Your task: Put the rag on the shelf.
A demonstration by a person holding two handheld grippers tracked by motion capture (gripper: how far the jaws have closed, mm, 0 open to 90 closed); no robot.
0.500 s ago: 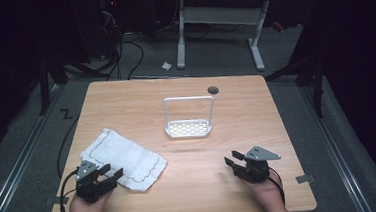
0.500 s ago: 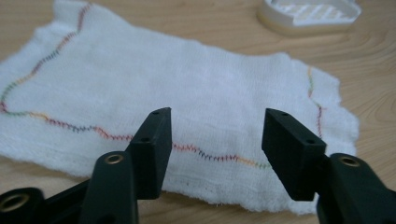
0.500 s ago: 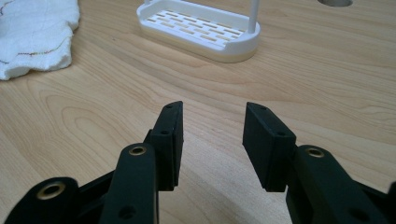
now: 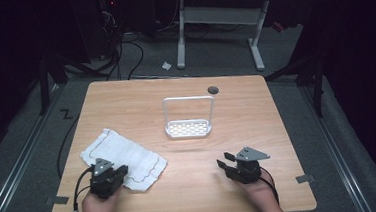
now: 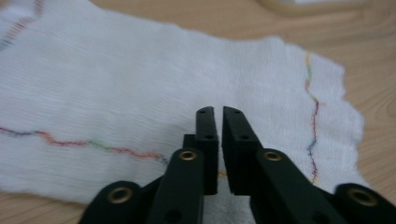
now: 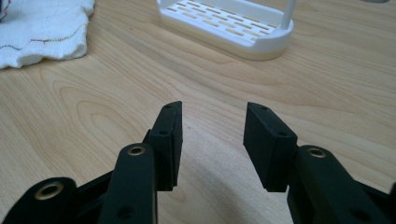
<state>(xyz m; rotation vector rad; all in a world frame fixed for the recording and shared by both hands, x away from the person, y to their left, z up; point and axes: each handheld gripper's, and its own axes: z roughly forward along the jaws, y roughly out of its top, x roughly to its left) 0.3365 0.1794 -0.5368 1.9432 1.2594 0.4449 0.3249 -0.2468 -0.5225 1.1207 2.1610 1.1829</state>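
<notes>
White knit cloth lies flat on the near left of the worktop, with a wavy multicoloured stitch line running just inside its edges. The weave looks soft and thin, the border slightly scalloped, and the near corner sits right under the left gripper.

That gripper's jaws stand almost pressed together over the cloth's near edge, a thin slit between them; whether any fabric is caught in the slit I cannot tell. To take the corner well, I judge the jaws should open a little, dip so one pad slides under the hem, then close on a single layer near the stitching, where the fabric is firmer. Lifting slowly would keep the rest from dragging or bunching.

Over bare wood on the near right, the right gripper has its jaws spread wide and holds nothing. It is well apart from the cloth, with a white slotted rack beyond it near the worktop's middle.
</notes>
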